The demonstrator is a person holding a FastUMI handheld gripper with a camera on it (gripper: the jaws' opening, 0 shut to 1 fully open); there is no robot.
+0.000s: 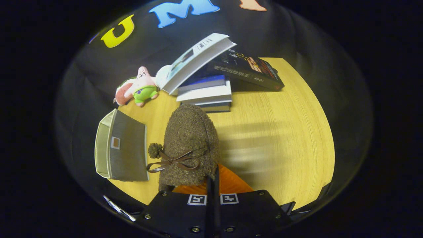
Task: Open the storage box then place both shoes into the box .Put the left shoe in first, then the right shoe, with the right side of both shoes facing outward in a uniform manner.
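Observation:
A brown fuzzy shoe point(190, 142) with a brown ribbon bow, a small pompom and an orange lining hangs just ahead of my fingers, toe pointing away from me. My gripper point(213, 180) is shut on the rear edge of the shoe's opening, the two fingers pressed close together on the rim. The grey fabric storage box point(127, 150) stands on the table to the left of the shoe. Its pale inner wall shows along its far left side. The box's inside is hidden from me.
The yellow wooden table point(281, 138) stretches to the right of the shoe. Beyond the shoe stands a stack of books point(206, 94), with a white book and a dark book point(248, 67) leaning on it. A pink and green plush toy point(140, 87) lies beyond the box.

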